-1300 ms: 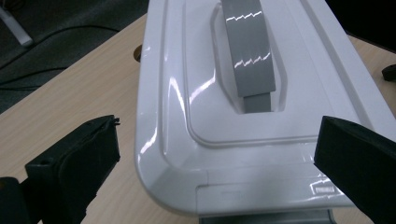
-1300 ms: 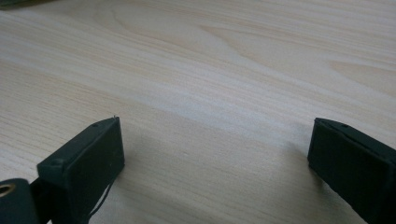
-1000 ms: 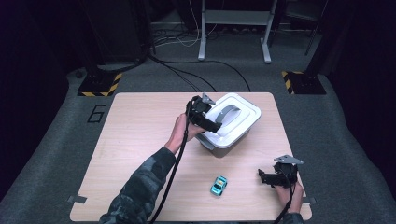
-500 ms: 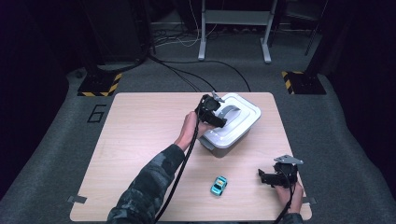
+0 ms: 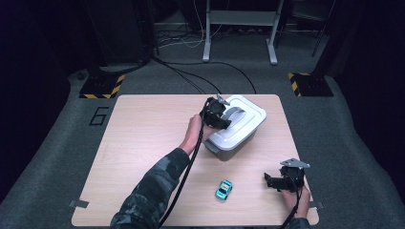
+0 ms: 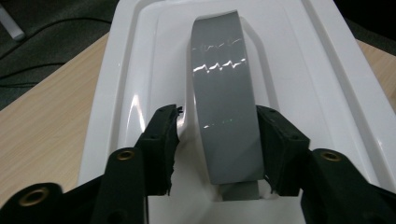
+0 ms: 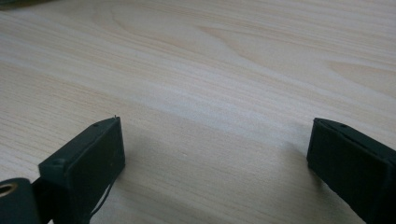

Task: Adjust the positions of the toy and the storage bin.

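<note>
The left tongs (image 5: 224, 116) sit over the near end of the white box (image 5: 246, 126), which stands toward the far right part of the wooden surface (image 5: 143, 143). In the left gripper view the jaws straddle the grey handle (image 6: 226, 93) that arches over the lid (image 6: 299, 70); they have just been closing, with the handle between them. The right pad looks to meet the handle's edge, while a sliver of white lid shows between the left pad and the handle, so a firm grip cannot be told. The right tongs (image 5: 279, 181) rest low at the near right corner, jaws wide apart with only bare wood between them. A small teal toy car (image 5: 223, 189) lies on the surface just left of the right tongs, well apart from the box.
</note>
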Available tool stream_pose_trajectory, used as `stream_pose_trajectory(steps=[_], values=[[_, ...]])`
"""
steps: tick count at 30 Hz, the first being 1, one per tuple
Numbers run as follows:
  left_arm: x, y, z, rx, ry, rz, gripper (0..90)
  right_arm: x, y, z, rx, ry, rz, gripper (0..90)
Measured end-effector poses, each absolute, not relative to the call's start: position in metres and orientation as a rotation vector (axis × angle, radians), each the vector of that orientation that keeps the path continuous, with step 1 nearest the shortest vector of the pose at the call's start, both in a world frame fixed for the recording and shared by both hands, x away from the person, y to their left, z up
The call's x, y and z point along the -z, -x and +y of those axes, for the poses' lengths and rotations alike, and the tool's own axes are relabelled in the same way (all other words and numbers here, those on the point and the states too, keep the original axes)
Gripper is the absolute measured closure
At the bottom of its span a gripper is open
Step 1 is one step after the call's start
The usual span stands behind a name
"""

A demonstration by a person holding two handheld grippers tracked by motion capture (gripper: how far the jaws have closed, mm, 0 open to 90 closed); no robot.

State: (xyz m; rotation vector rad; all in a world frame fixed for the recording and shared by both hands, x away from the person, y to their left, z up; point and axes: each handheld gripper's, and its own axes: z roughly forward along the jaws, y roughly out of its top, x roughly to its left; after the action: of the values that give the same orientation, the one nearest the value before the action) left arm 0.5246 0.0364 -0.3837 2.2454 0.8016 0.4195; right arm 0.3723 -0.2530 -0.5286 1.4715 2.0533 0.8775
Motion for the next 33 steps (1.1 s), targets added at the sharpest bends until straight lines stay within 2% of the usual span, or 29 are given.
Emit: stream_pose_trajectory(steps=[2,5,33], values=[[0.384,-0.524,0.036,-0.386,-2.241,0.799,60.9,0.529,-0.372,-0.253,-0.879,-1.476,2.053,3.3],[0.386,-0.523,0.037,-0.36,-2.23,0.8,62.7,0.529,-0.372,-0.253,-0.88,-1.473,2.053,3.4],[0.387,-0.52,0.06,-0.339,-2.202,0.813,65.7,0.529,-0.372,-0.253,-0.879,-1.472,2.052,3.7]])
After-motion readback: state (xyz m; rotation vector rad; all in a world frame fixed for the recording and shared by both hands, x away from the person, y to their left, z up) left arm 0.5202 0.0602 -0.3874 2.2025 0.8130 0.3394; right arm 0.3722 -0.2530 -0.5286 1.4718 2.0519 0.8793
